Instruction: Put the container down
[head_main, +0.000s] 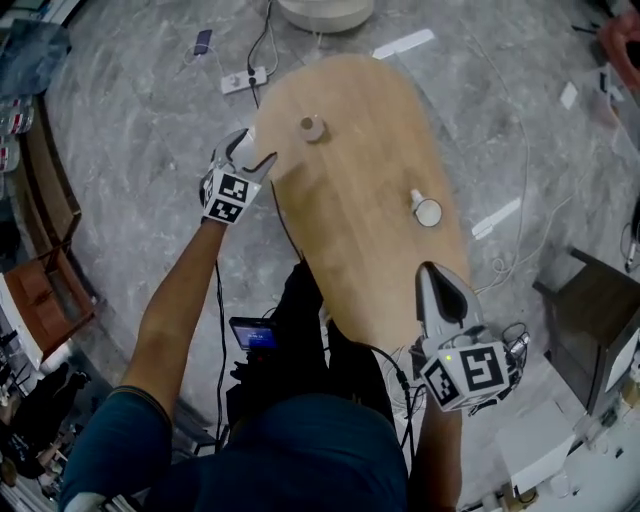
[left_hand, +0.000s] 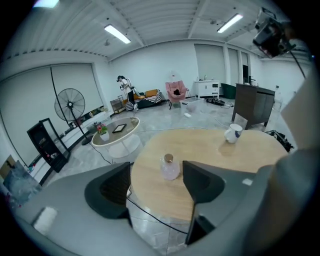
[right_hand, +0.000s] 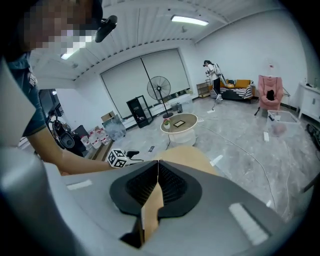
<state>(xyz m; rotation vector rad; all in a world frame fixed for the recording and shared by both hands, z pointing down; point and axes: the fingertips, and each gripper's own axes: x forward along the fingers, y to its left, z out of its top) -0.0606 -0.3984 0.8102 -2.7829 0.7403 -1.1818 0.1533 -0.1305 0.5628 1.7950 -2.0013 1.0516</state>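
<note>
Two grippers: neither carries anything.
Left gripper (head_main: 252, 152): jaws partly apart, nothing between the pads.
Right gripper (head_main: 430, 272): jaws pressed together, empty.
Container (head_main: 313, 128): upright on the wooden table (head_main: 350, 250), near its far end, apart from both grippers.
Key relation: Container lies straight ahead of the left jaws and lower; left side nearer.
Judgement: set-down looks done.

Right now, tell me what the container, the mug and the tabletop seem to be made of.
The container looks like clear glass: see-through, glossy, faintly pinkish. Its tan stopper suggests cork. The mug is probably glazed ceramic: opaque white with a sheen. The tabletop looks like light wood or veneer, matte, with faint grain.
</note>
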